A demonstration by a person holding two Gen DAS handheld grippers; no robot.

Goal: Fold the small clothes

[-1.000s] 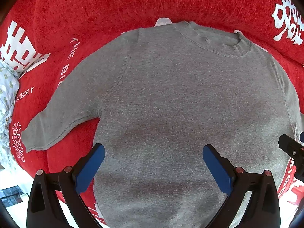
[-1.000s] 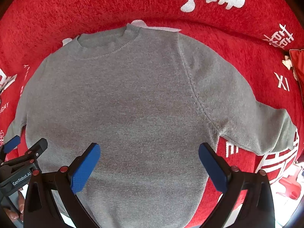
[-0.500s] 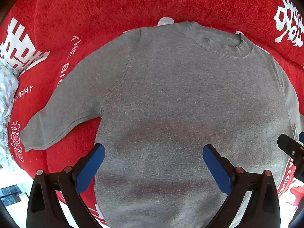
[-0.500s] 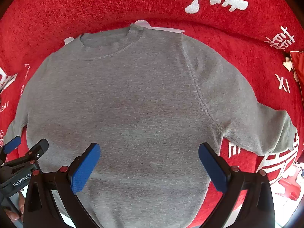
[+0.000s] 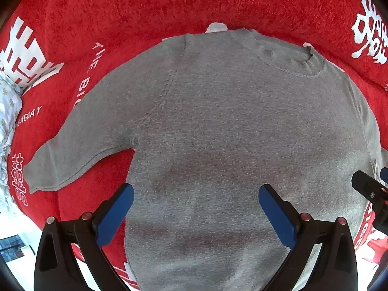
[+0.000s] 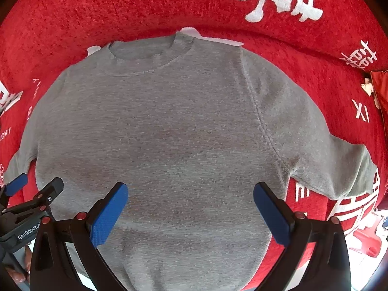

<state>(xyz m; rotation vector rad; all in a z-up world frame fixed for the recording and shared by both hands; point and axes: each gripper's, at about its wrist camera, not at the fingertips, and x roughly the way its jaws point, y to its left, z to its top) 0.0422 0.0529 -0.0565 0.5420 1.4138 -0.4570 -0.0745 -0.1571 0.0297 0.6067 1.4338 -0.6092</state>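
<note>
Gray sweater (image 5: 218,133) flat on red blanket (image 5: 121,12).

The grey sweater (image 5: 218,126) is showing a matt, fine-knit cloth surface with a slightly fuzzy, flecked texture and a ribbed knit collar (image 6: 150,55). The red blanket (image 5: 145,7) under it is presenting a thick, plush, rough-napped cloth with white woven-looking lettering. The left gripper (image 5: 196,200) is displaying matt black plastic arms, and its fingers (image 5: 114,214) are carrying blue pads with a finely textured, rubber-like finish and small glossy red rivets. The right gripper (image 6: 190,197) is showing the same black plastic and blue textured fingers (image 6: 108,214). A pale printed cloth (image 5: 7,111) is lying at the left edge, thin and crumpled.
</note>
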